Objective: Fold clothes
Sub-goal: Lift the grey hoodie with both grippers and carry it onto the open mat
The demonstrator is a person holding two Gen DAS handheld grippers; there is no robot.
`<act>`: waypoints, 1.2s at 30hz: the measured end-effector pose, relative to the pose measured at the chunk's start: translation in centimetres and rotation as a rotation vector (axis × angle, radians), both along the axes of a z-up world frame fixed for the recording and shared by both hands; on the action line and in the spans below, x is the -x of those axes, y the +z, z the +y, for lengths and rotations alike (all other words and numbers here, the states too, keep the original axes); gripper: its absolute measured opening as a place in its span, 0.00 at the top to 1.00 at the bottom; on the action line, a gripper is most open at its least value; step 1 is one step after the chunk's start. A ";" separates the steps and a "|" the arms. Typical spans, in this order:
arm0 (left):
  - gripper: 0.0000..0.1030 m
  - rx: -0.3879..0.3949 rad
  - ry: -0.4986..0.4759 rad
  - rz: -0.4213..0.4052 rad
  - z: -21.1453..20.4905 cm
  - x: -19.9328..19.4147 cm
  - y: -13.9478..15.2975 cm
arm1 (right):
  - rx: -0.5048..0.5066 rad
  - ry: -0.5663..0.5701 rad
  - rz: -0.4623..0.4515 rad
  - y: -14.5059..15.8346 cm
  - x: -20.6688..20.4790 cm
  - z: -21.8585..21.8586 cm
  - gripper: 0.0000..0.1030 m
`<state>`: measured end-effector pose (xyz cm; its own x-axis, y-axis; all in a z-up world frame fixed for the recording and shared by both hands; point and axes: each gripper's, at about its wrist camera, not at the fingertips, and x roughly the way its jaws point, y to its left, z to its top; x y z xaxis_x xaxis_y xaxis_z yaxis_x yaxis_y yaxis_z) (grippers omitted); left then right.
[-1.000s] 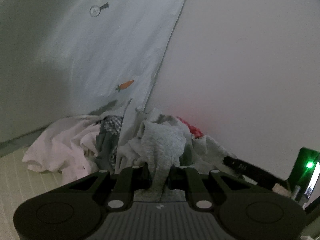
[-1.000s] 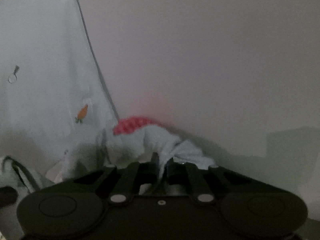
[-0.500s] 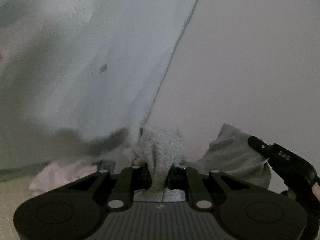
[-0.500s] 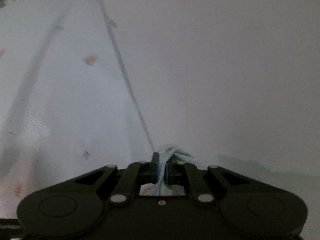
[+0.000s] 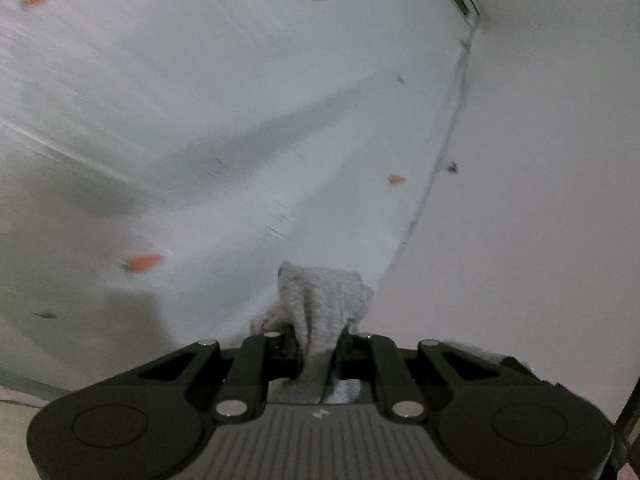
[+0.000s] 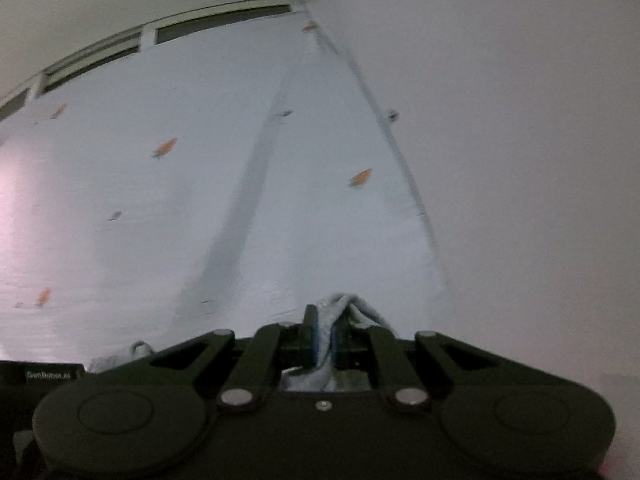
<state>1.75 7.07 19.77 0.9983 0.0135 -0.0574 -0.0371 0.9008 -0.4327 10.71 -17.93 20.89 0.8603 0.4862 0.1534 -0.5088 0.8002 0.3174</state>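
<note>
My left gripper (image 5: pixel 318 354) is shut on a bunched fold of a grey knit garment (image 5: pixel 320 304), which sticks up between the jaws. My right gripper (image 6: pixel 325 344) is shut on a pale blue-grey fold of the garment (image 6: pixel 344 308). Both grippers point steeply upward, so the garment's hanging part is hidden below them. Whether both hold the same garment cannot be told.
A pale blue curtain with small orange carrot prints (image 5: pixel 240 120) fills the left of both views (image 6: pixel 200 200). A plain white wall (image 5: pixel 540 200) is to the right. A window frame top (image 6: pixel 180 36) shows above the curtain.
Both grippers have risen and tilted upward with the cloth held. The clothes pile, seen a second ago, has dropped out of view; only curtain and wall show now.
</note>
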 end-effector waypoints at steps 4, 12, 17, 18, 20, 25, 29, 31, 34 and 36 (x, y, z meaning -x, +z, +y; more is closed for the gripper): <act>0.86 0.003 0.080 0.007 4.0 4.8 0.5 | -0.011 0.083 0.004 0.0 2.5 4.8 0.94; 0.86 0.005 0.237 0.016 12.4 12.6 1.3 | -0.013 0.213 0.050 -0.7 6.5 14.2 0.94; 0.86 -0.008 0.320 -0.008 17.2 16.3 2.2 | -0.021 0.285 0.061 -1.3 8.2 20.0 0.94; 0.86 -0.008 0.335 -0.011 18.2 16.9 2.3 | -0.023 0.297 0.065 -1.4 8.4 21.0 0.94; 0.86 -0.013 0.363 -0.019 19.9 18.0 2.6 | -0.019 0.324 0.062 -1.4 8.9 23.1 0.94; 0.86 -0.050 0.405 -0.060 23.2 19.5 4.1 | -0.027 0.366 0.036 -1.0 9.3 27.4 0.94; 0.86 -0.106 0.419 -0.074 24.4 20.5 4.2 | -0.016 0.368 -0.011 -1.1 10.1 29.6 0.94; 0.86 -0.115 0.421 -0.045 25.1 20.7 3.2 | 0.026 0.366 -0.013 -2.0 10.6 30.3 0.94; 0.86 -0.059 0.415 0.078 25.8 20.7 -0.4 | 0.125 0.373 0.083 -5.4 11.0 30.7 0.93; 0.86 -0.029 0.429 0.235 25.5 20.8 -4.5 | 0.204 0.390 0.211 -9.1 11.2 30.7 0.93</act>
<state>-19.09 32.61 15.30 0.8625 0.4253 -0.2741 -0.5009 0.7945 -0.3433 -0.47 12.79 11.80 0.6103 0.7802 -0.1370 -0.7242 0.6196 0.3027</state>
